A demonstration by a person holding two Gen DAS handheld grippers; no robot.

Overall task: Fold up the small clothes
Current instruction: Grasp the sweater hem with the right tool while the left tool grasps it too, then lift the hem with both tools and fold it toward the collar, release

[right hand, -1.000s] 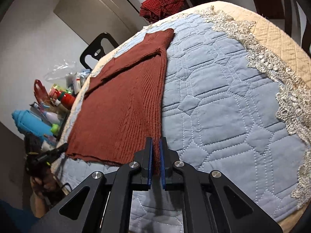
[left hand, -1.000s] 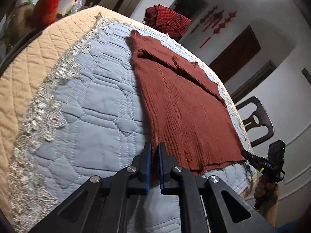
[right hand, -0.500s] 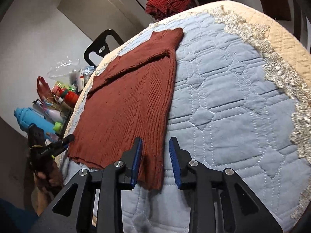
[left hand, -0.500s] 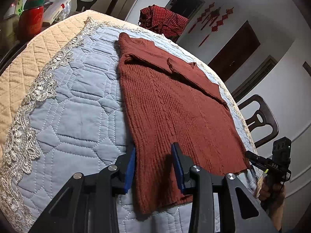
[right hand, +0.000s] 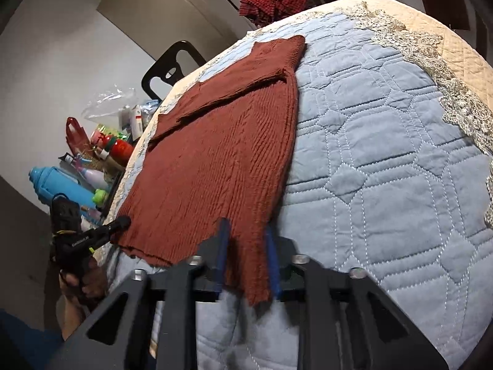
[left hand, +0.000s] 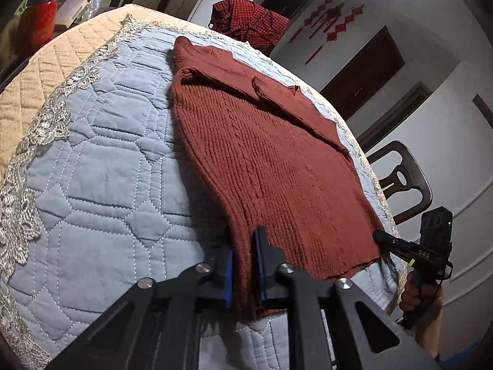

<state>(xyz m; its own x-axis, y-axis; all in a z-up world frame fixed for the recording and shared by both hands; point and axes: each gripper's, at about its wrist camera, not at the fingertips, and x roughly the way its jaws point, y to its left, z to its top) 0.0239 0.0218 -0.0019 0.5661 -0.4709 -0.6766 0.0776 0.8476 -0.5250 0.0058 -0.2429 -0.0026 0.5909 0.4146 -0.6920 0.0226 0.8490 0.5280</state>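
A rust-red knitted sweater lies flat on the blue quilted table cover, sleeves folded across its upper part; it also shows in the right wrist view. My left gripper stands at the sweater's near hem corner, its blue-padded jaws close around the cloth. My right gripper stands at the other hem corner, jaws wider apart with the cloth lying between them. Each gripper shows small in the other's view, the right and the left.
A red checked garment lies at the table's far edge. Dark chairs stand around the table. Bottles and clutter sit on a side surface. Beige quilt with a lace border flanks the blue area.
Both grippers opened from shut a second ago and slid forward over the sweater's hem corners. The left jaws have since narrowed onto the cloth; the right jaws remain apart.
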